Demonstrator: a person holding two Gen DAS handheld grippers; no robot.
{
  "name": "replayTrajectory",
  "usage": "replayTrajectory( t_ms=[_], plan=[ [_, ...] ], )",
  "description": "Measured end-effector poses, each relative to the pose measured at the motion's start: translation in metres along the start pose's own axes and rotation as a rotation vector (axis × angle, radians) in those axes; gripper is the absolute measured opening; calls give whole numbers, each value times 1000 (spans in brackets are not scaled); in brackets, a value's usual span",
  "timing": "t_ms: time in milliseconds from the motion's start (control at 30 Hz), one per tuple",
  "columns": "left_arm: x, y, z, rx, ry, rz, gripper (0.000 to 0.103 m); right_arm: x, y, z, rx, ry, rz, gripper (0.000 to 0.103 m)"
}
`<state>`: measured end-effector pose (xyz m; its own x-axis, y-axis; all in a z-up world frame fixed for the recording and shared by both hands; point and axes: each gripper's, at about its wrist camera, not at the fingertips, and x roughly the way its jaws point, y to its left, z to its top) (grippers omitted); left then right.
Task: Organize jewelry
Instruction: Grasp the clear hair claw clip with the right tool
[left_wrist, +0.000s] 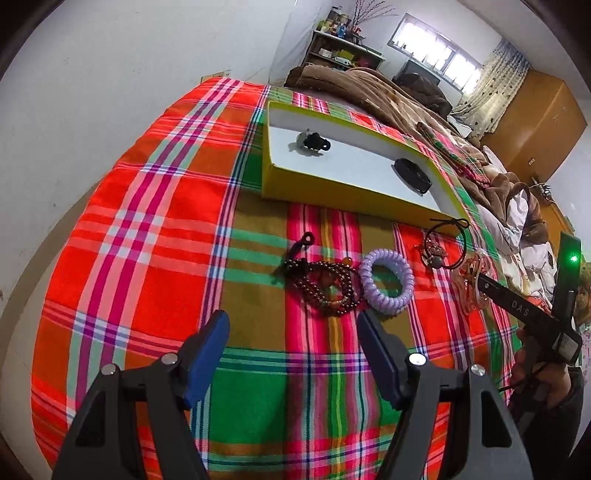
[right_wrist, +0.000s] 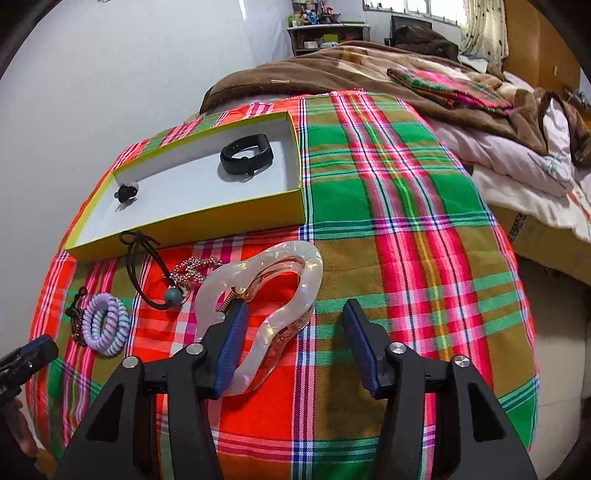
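A yellow box (left_wrist: 332, 195) with a white inside lies on the plaid cloth; it holds a black wristband (left_wrist: 412, 174) and a small black clip (left_wrist: 314, 142). In front of it lie a dark bead bracelet (left_wrist: 325, 288), a purple spiral hair tie (left_wrist: 386, 280), a black cord hair tie with a charm (left_wrist: 443, 247) and a pearly pink hair claw (right_wrist: 266, 314). My left gripper (left_wrist: 293, 345) is open and empty, just short of the beads. My right gripper (right_wrist: 291, 343) is open, its jaws either side of the hair claw's near end, left pad touching it.
The box (right_wrist: 192, 218) with the wristband (right_wrist: 246, 154) sits far left in the right wrist view. A brown blanket (right_wrist: 332, 70) and white bedding (right_wrist: 517, 162) lie beyond the cloth. The cloth's edge drops off at right. The wall is close on the left.
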<state>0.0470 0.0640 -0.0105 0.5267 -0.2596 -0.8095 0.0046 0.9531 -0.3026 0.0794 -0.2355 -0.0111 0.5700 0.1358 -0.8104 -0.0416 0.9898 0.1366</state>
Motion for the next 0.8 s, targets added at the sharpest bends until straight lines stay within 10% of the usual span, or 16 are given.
replayTrajectory(
  t_ms=[300,800],
  plan=[
    [3,-7,-2,9,8,-1,73,-5,-2,-2,-21,-13,31,15],
    [14,-15,4,13,-3,82,63,-41,-20,-12,-19,-113,55,13]
  ],
)
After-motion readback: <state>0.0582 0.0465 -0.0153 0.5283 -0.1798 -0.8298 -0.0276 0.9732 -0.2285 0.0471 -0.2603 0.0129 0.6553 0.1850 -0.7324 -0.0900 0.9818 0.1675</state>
